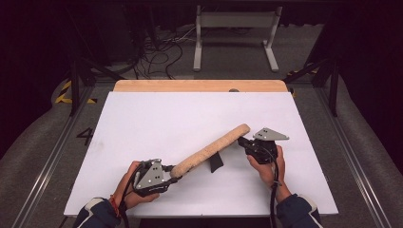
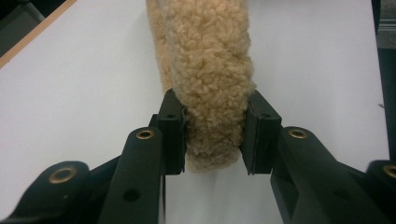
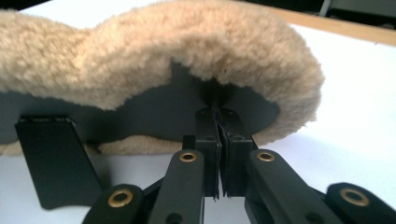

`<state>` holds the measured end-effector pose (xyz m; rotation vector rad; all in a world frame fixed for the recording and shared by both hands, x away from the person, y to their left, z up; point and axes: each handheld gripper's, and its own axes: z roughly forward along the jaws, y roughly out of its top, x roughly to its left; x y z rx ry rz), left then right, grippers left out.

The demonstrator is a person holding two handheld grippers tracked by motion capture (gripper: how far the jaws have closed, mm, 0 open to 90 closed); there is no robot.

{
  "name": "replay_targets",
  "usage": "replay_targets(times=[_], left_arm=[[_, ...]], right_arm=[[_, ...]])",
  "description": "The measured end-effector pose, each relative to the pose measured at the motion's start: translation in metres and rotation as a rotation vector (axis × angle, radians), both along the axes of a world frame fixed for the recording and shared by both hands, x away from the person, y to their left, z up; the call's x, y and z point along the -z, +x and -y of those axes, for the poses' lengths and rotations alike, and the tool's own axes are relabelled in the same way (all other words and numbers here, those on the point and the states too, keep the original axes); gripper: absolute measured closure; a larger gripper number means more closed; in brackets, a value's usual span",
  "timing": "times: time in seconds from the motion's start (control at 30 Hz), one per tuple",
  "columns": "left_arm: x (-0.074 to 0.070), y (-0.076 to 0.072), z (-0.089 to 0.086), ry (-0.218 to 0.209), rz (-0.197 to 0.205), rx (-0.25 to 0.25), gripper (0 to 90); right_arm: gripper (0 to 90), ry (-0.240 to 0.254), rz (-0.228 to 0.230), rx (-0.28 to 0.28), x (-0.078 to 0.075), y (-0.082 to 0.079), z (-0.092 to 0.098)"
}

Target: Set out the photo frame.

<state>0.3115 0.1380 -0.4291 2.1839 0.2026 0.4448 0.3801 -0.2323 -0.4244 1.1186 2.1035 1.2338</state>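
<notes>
While the big white table (image 1: 142, 128) sits bare around it, a long fuzzy tan pad (image 1: 211, 149) hangs over its middle. The left gripper (image 1: 175, 176) squeezes one end, and the right gripper (image 1: 243, 141) pinches its dark inner lining.

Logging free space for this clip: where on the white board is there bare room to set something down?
The far half of the white board, between the fleece pad and the wooden strip, is bare, as is the left side. The near middle is crowded: left tongs, right tongs, pad and black strap.
</notes>
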Motion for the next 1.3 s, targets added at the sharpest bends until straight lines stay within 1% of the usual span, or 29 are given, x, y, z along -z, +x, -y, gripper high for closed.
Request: replay_targets(times=[0.03, 0.17, 0.2, 0.3, 0.57, 0.67, 0.73, 0.8, 0.87, 0.9, 0.97, 1.03, 1.1, 1.3], left_arm=[[0.0, -0.001, 0.0, 0.005, 0.002, 0.001, 65.9], [0.0, -0.005, 0.004, 0.007, 0.01, 0.001, 65.6], [0.0, -0.008, 0.006, 0.011, 0.024, 0.004, 65.4], [-0.001, -0.011, 0.008, 0.013, 0.03, 0.01, 65.3], [-0.001, -0.016, 0.014, 0.01, 0.028, 0.028, 64.7], [-0.001, -0.019, 0.018, 0.013, 0.027, 0.044, 64.3], [-0.001, -0.021, 0.02, 0.019, 0.037, 0.055, 63.9], [-0.001, -0.022, 0.021, 0.018, 0.034, 0.062, 63.5], [-0.001, -0.022, 0.022, 0.022, 0.031, 0.072, 63.4], [0.0, -0.023, 0.023, 0.018, 0.028, 0.07, 63.3], [-0.001, -0.024, 0.025, 0.024, 0.026, 0.076, 63.1], [-0.001, -0.024, 0.026, 0.023, 0.029, 0.083, 62.8], [-0.001, -0.024, 0.028, 0.023, 0.028, 0.089, 62.7], [0.0, -0.025, 0.031, 0.019, 0.02, 0.1, 62.5]], right_arm=[[88.0, 0.004, 0.009, 0.002, -0.001, 0.001, 0.0], [88.5, 0.015, 0.003, 0.003, -0.001, 0.004, -0.002], [88.5, 0.014, 0.0, -0.004, -0.001, 0.006, -0.004], [88.6, 0.014, 0.001, -0.008, -0.001, 0.006, -0.006], [87.8, 0.01, -0.006, -0.035, -0.002, 0.007, -0.012], [88.1, 0.015, -0.012, -0.039, -0.003, 0.008, -0.014], [88.3, 0.015, -0.015, -0.048, -0.003, 0.009, -0.016], [88.4, 0.01, -0.016, -0.052, -0.003, 0.009, -0.017], [88.7, 0.019, -0.028, -0.064, -0.003, 0.01, -0.021], [88.7, 0.012, -0.028, -0.07, -0.003, 0.01, -0.024], [88.9, 0.007, -0.039, -0.087, -0.003, 0.009, -0.029], [88.9, -0.01, -0.043, -0.105, -0.002, 0.007, -0.036], [88.9, -0.016, -0.044, -0.115, -0.001, 0.006, -0.038], [89.4, -0.019, -0.046, -0.139, -0.002, 0.004, -0.045]])
